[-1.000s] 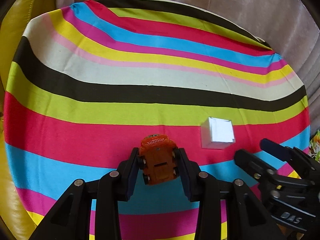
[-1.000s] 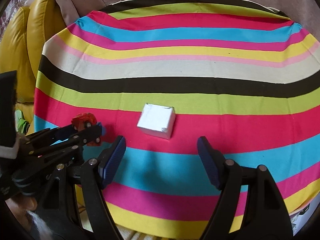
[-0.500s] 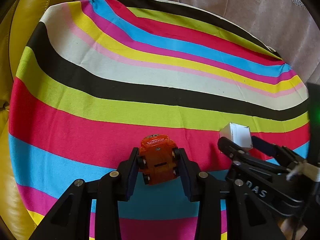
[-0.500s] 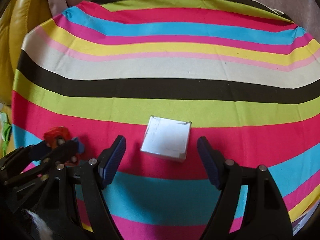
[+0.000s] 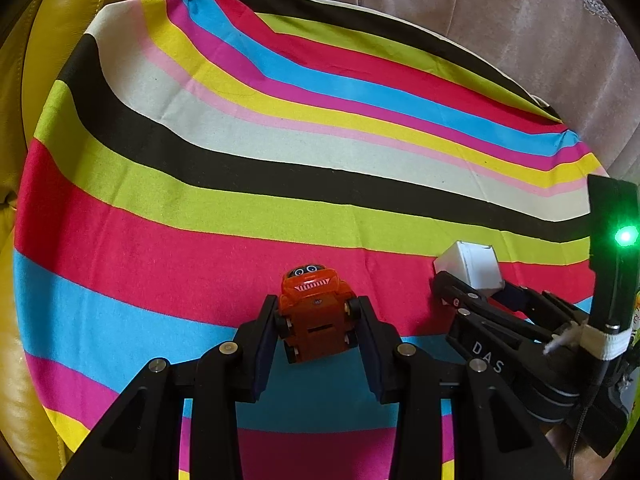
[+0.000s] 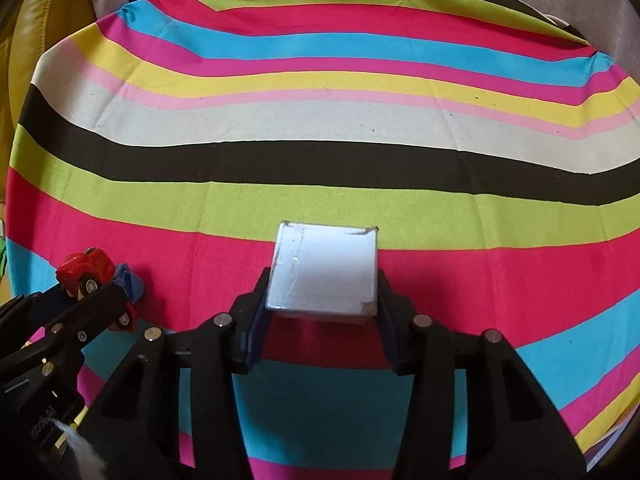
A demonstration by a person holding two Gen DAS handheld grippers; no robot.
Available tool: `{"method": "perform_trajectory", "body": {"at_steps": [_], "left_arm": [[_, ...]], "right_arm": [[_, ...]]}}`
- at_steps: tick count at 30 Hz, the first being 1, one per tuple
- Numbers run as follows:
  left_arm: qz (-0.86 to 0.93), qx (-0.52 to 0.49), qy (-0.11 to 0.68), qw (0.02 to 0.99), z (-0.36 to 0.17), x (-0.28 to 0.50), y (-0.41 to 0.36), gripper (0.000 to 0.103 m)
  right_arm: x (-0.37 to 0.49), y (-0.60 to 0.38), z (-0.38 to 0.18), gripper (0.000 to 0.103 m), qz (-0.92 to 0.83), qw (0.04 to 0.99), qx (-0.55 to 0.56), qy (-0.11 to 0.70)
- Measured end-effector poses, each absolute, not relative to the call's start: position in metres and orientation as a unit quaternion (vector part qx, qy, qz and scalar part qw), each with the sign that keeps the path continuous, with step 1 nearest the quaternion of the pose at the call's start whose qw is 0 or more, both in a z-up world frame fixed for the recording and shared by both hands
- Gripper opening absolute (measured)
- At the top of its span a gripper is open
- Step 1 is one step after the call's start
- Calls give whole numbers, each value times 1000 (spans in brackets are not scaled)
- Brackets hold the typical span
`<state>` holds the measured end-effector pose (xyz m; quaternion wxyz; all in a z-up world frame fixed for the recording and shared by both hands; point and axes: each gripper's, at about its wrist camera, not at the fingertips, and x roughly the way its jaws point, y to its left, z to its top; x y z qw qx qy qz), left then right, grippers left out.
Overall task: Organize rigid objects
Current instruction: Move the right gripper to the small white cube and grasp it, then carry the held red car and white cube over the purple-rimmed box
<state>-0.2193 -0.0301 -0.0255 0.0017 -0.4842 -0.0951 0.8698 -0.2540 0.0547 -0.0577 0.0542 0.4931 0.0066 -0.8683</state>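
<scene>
My left gripper (image 5: 317, 320) is shut on an orange toy car (image 5: 316, 312), held belly-up with its nose pointing away, above the striped cloth (image 5: 240, 184). The car also shows at the left of the right wrist view (image 6: 86, 270). My right gripper (image 6: 322, 300) is shut on a white cube box (image 6: 324, 270), its fingers pressed on both sides. In the left wrist view the box (image 5: 472, 268) sits between the right gripper's fingers (image 5: 452, 296), to the right of the car.
The striped cloth covers a round seat. Yellow leather cushions (image 5: 52, 40) lie along the left and a beige fabric backrest (image 5: 440, 12) along the far side. The cloth's edge (image 6: 600, 432) drops off at the near right.
My right gripper moved forward around the white box and closed on it. My left gripper kept hold of the car and swung its view to the left.
</scene>
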Motion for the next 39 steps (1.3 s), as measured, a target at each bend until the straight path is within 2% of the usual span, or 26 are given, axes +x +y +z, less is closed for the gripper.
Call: {"method": "perform_trajectory", "body": {"at_steps": [20, 39], "left_arm": [[875, -473, -96, 36, 4, -180, 5, 39], [855, -483, -62, 181, 29, -117, 115, 39]], "right_arm": [[-187, 85, -9, 50, -884, 54, 464, -11], [-91, 187, 30, 50, -894, -17, 444, -51]]}}
